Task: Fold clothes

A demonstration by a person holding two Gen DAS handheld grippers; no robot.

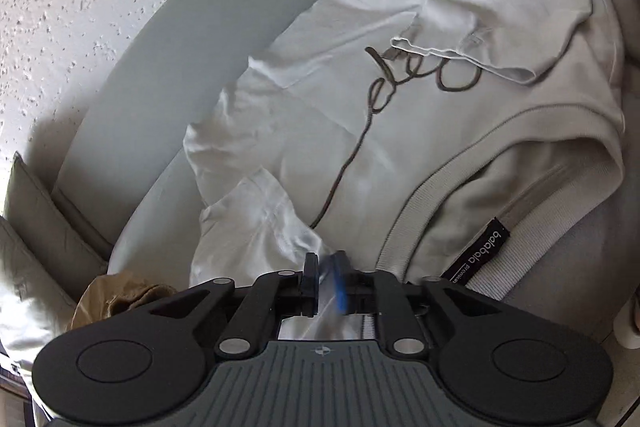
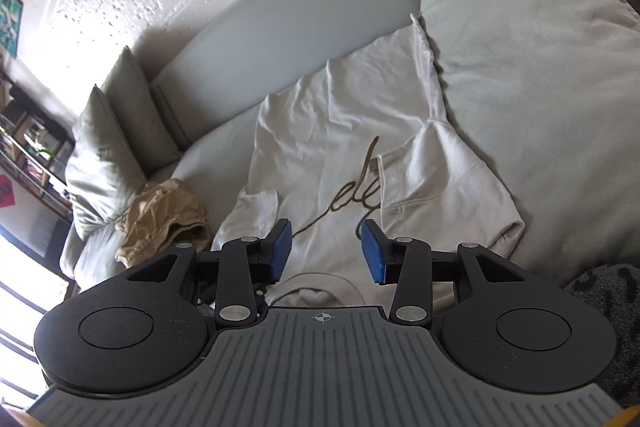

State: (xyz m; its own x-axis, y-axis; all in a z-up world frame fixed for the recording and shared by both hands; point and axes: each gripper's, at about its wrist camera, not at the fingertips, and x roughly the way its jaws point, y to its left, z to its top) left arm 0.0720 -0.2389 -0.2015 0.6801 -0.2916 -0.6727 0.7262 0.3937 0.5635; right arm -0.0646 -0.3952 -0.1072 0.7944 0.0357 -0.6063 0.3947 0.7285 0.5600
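Observation:
A pale beige T-shirt (image 1: 320, 131) with dark cursive lettering lies on the grey sofa seat, neck end toward me, its far sleeve folded over the chest. It also shows in the right wrist view (image 2: 336, 131). My left gripper (image 1: 326, 281) is shut on the shirt's near left sleeve (image 1: 260, 227), with white fabric pinched between the pads. My right gripper (image 2: 326, 253) is open and empty, hovering just above the shirt's collar (image 2: 316, 287).
The sofa backrest (image 2: 288, 7) runs along the speckled wall. A big grey cushion (image 2: 540, 75) lies to the right of the shirt. A crumpled tan garment (image 2: 164, 223) lies at the left by two small pillows (image 2: 108, 147). Shelves stand at far left.

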